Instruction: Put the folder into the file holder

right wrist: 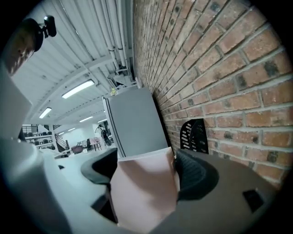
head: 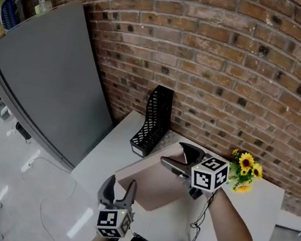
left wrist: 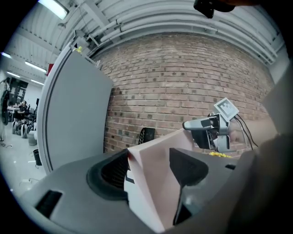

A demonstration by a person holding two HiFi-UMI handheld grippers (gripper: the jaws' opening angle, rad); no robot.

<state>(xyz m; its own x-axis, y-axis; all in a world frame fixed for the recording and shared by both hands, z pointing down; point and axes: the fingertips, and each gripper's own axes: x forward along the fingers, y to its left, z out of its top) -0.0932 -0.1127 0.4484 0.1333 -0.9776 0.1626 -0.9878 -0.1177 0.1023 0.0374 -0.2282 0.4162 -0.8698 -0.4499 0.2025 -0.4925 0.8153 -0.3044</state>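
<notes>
Head view: the left gripper (head: 120, 189) enters from the bottom edge with its jaws pointing away from the person; the right gripper (head: 181, 157) comes in from the lower right on a bare forearm (head: 229, 229) stretched over the table (head: 112, 146), its jaws pointing left toward the file holder (head: 155, 121). Each gripper carries one marker cube, so two in all. One folder (head: 153, 184), pale pink, is held between the two grippers above the table; the left gripper has its near edge and the right gripper its far edge. Left gripper view: both jaws are pressed on the folder, which rises tilted between them toward the right gripper. Right gripper view: its jaws likewise pinch the folder, one on each face of the sheet. The folder lies outside the file holder, near it on the person's side, its left corner just short of the holder's base; whether any part of it rests on the table cannot be told. There is one file holder, black mesh, upright at the table's far left corner against the brick wall (head: 236, 57); one bunch of yellow flowers (head: 245, 169) at the table's far right, well apart from the holder; one tall grey panel (head: 49, 76) left of the table.
</notes>
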